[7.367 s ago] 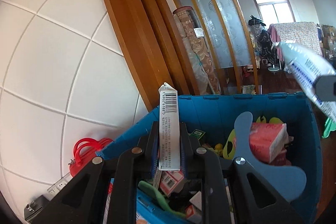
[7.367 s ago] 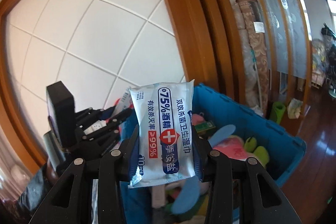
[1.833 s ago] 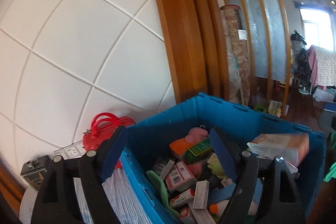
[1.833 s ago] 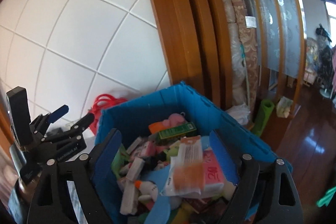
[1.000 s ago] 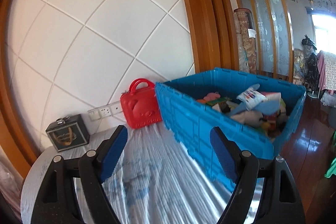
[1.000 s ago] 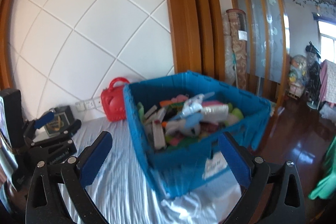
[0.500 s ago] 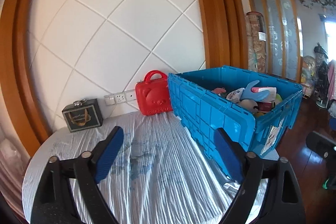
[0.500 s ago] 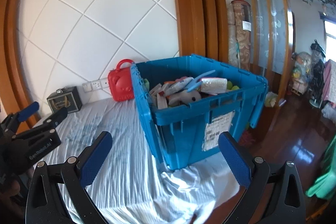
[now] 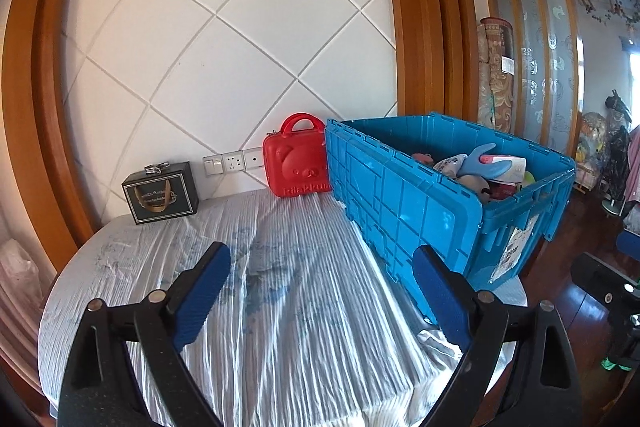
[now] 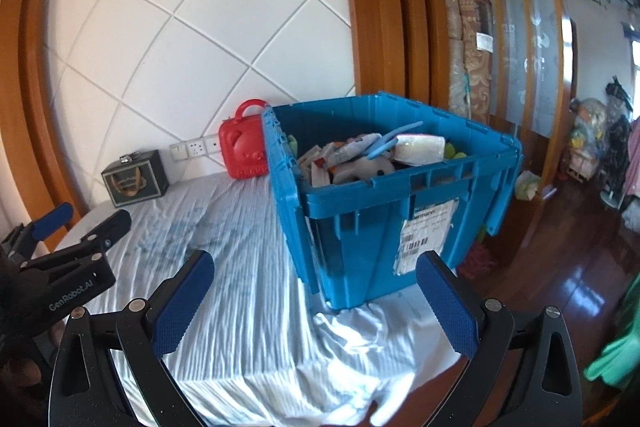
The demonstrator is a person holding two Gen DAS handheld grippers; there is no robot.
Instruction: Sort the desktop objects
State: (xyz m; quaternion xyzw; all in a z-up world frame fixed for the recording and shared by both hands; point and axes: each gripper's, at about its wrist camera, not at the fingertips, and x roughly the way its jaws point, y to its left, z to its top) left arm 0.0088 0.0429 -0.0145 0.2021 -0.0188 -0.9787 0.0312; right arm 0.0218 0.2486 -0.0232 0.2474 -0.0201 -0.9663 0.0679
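Note:
A blue plastic crate (image 9: 404,203) stands on the right side of the table, filled with several small items: packets, boxes, a plush toy and a blue curved piece (image 9: 482,165). It also shows in the right wrist view (image 10: 384,223), with a white wipes packet (image 10: 420,145) on top of the pile. My left gripper (image 9: 320,291) is open and empty, held back above the table's front part. My right gripper (image 10: 314,301) is open and empty, in front of the crate's near corner. The left gripper also shows at the left of the right wrist view (image 10: 68,239).
A red bear-face case (image 9: 298,163) stands against the wall next to the crate. A black box (image 9: 160,193) sits at the back left by wall sockets (image 9: 232,163). The table (image 9: 280,307) wears a wrinkled white cloth. Wooden floor lies to the right.
Both grippers released their packets into the crate and opened. Both have pulled back and away from the crate, so the whole table and crate show now.

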